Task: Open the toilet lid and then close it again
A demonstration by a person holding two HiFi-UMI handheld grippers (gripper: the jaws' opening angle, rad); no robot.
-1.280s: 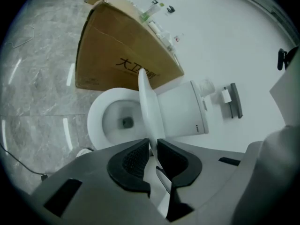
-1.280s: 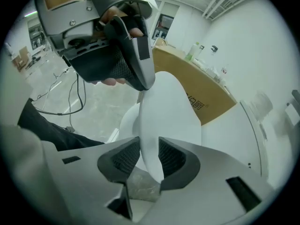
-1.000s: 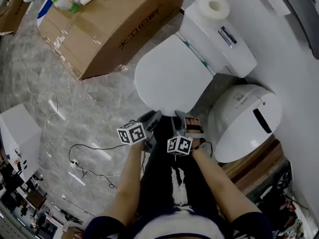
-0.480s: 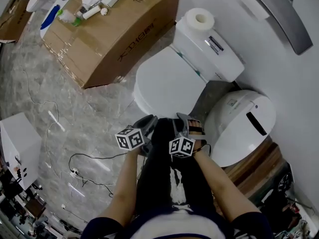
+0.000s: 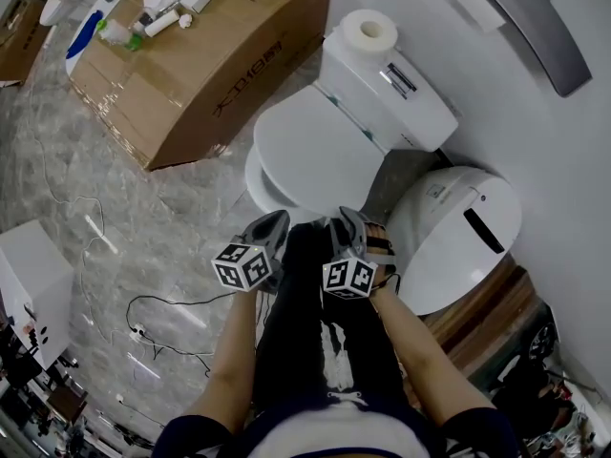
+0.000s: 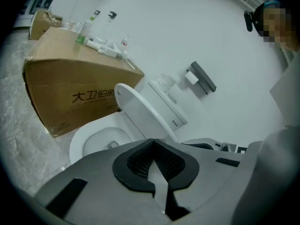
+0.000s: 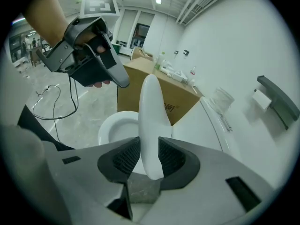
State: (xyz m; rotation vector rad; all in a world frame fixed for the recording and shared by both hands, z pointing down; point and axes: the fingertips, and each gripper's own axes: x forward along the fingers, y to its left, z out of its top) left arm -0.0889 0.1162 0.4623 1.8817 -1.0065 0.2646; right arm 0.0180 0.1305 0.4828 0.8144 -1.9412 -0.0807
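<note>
The white toilet lid [image 5: 315, 151] is tilted up off the bowl [image 6: 101, 142]; in the left gripper view the lid [image 6: 140, 111] stands at a slant. My right gripper [image 7: 150, 158] is shut on the lid's front edge [image 7: 151, 121], one pad pressing on each side. In the head view the right gripper [image 5: 342, 225] sits at the lid's near rim. My left gripper [image 5: 272, 225] hangs just left of it, off the lid. Its jaws [image 6: 154, 161] have just been closing and now meet with nothing between them.
A large cardboard box [image 5: 191, 55] with bottles on top stands left of the toilet. A paper roll [image 5: 368, 31] rests on the tank [image 5: 391, 89]. A round white bin [image 5: 458, 237] stands to the right. A cable [image 5: 162, 303] trails over the marble floor.
Both grippers have risen, and the lid's front edge has come up with the right one. The left gripper's jaws have come together, empty.
</note>
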